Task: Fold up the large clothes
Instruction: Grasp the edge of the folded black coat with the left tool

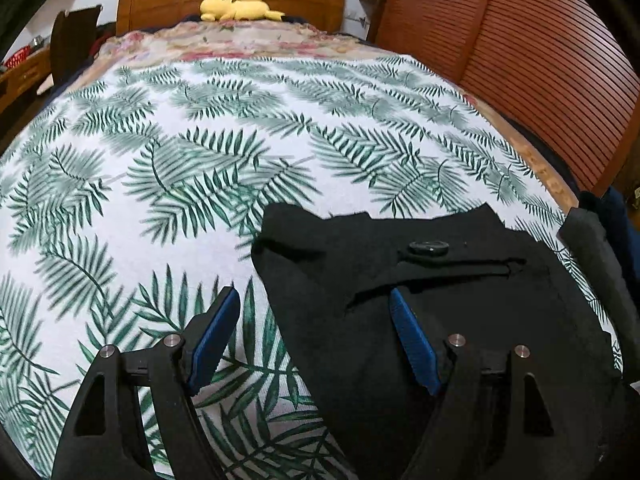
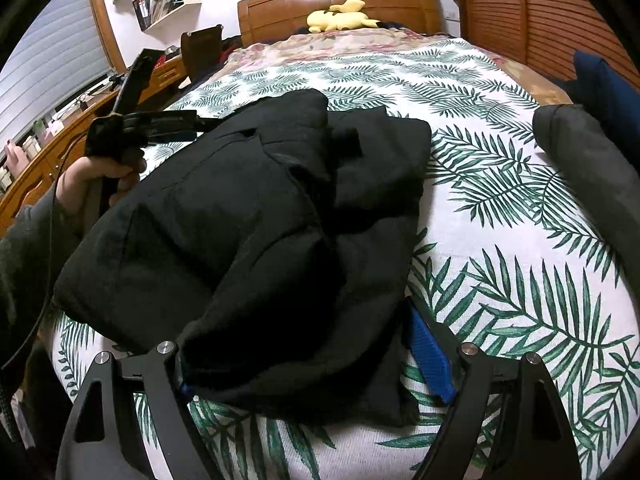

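Left wrist view: the left tongs [image 1: 314, 336] are seen at the bottom of the frame, spread wide, with nothing pinched. One blue pad [image 1: 216, 340] lies over bare bedspread; the other is over the edge of the black coat [image 1: 460, 300], lower right of the frame.

Right wrist view: the right tongs [image 2: 308, 364] are seen at the bottom centre, spread wide, straddling the near bulge of the coat. Whether the pads press the fabric cannot be told, as the left pad is mostly hidden by cloth.

The coat is bunched in a heap on the palm-leaf bedspread [image 2: 520, 260], centre-left of the frame. At the left edge, a hand [image 2: 96, 180] is seen gripping the other tool's handle.

Farther up, a yellow plush toy [image 2: 340, 16] is noted against the wooden headboard [image 2: 280, 8].
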The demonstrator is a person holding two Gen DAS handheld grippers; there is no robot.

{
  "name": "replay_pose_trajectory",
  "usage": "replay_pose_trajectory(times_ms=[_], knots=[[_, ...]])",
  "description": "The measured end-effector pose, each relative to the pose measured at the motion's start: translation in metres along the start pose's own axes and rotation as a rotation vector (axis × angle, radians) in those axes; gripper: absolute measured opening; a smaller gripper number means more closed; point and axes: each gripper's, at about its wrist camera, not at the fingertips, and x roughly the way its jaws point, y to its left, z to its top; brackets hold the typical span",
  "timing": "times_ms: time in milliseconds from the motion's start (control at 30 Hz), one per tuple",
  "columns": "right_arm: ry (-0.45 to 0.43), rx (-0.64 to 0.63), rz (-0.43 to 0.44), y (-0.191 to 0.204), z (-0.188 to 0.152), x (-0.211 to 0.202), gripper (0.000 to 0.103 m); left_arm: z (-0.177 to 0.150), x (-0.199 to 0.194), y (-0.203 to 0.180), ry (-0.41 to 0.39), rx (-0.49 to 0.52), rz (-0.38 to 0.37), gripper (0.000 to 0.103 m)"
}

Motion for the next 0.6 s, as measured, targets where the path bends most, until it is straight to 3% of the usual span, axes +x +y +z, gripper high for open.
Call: replay_pose_trajectory(times_ms=[200, 267, 300, 400, 467, 600], knots=[[0.005, -0.005, -0.006, 0.001, 0.000, 0.000, 0.085, -0.007, 0.010, 0.007, 0.065, -0.091, -0.087, 0.076], [0.008, 0.005, 0.006, 0.000, 0.000, 0.001, 0.084, -0.008, 0.013, 0.011, 0.089, -0.135, -0.152, 0.062], [0.011, 0.016, 0.019, -0.002, 0.001, 0.002, 0.084, -0.008, 0.013, 0.013, 0.096, -0.158, -0.171, 0.060], [0.015, 0.040, 0.071, -0.005, 0.002, 0.004, 0.072, -0.007, 0.009, 0.005, 0.094, -0.130, -0.158, 0.048], [0.015, 0.036, 0.095, -0.003, 0.003, 0.004, 0.059, -0.005, 0.005, -0.002, 0.094, -0.106, -0.133, 0.036], [-0.021, 0.031, 0.123, -0.005, 0.007, -0.003, 0.037, -0.002, -0.008, -0.017, 0.066, -0.057, -0.055, 0.027]])
